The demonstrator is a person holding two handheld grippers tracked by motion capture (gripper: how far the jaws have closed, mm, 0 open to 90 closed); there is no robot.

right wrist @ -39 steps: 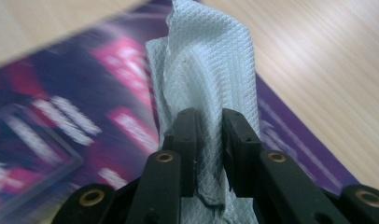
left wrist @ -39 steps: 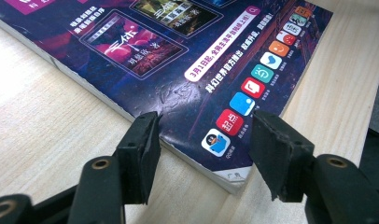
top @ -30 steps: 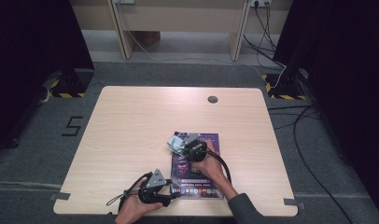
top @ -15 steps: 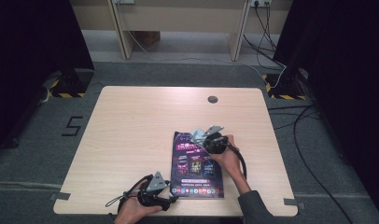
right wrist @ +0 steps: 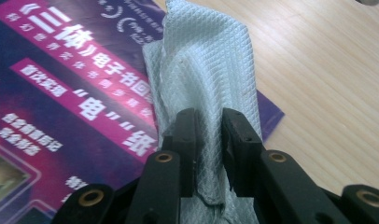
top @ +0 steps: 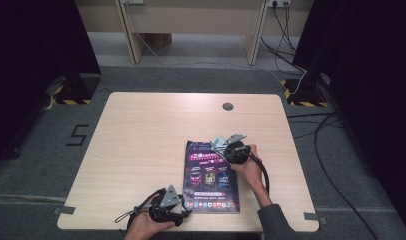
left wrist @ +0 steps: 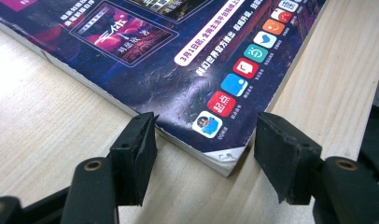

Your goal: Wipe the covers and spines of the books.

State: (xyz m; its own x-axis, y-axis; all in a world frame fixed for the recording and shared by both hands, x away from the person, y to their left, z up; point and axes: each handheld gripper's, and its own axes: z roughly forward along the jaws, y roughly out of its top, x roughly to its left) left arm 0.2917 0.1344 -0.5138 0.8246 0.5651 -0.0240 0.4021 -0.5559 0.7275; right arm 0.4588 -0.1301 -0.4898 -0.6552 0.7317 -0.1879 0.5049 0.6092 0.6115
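A thick book [top: 211, 175] with a dark purple cover lies flat on the wooden table [top: 141, 130], right of centre. My right gripper [top: 225, 148] is at the book's far right corner, shut on a pale waffle-textured cloth [top: 218, 144]. In the right gripper view the cloth [right wrist: 211, 60] drapes forward over the cover [right wrist: 61, 93] from between the pinched jaws of my right gripper [right wrist: 208, 116]. My left gripper [left wrist: 204, 140] stands open at the book's near left corner [left wrist: 225, 156]. That corner lies between its jaws, which have just been closing. In the high view the left gripper [top: 185, 212] sits by the table's front edge.
A round cable hole [top: 227, 106] is near the table's far edge. Grey floor surrounds the table, with cables [top: 321, 130] on the right. Beyond the table stand the legs of a desk [top: 131, 30].
My right gripper has carried the cloth to the right across the far end of the book, from its left part to its right corner. The left hand has stayed put.
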